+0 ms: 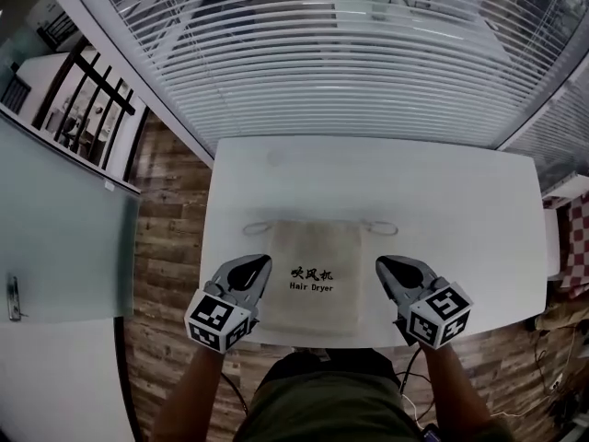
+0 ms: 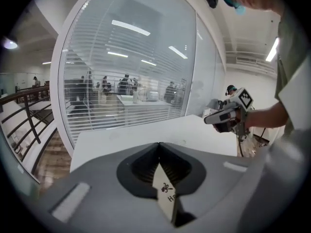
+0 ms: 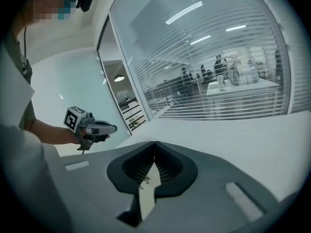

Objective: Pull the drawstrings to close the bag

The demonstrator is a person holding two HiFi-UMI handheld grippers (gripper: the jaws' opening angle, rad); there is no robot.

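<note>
A beige drawstring bag (image 1: 313, 279) printed "Hair Dryer" lies flat on the white table (image 1: 368, 178), mouth toward the far side. Its cord forms a loop at the left (image 1: 256, 228) and another at the right (image 1: 379, 227) of the mouth. My left gripper (image 1: 267, 259) hovers over the bag's left edge, jaws shut with nothing in them. My right gripper (image 1: 379, 261) is just off the bag's right edge, also shut and empty. In the left gripper view the tips (image 2: 159, 144) meet and the bag (image 2: 165, 198) shows beneath. The right gripper view shows its tips (image 3: 154, 142) together above the bag (image 3: 148, 195).
The table's front edge (image 1: 304, 343) is close to the person's body. Window blinds (image 1: 322, 53) run behind the far edge. Wood floor (image 1: 170, 210) and a glass partition (image 1: 64, 228) lie to the left. A checkered cloth (image 1: 575, 242) sits at the far right.
</note>
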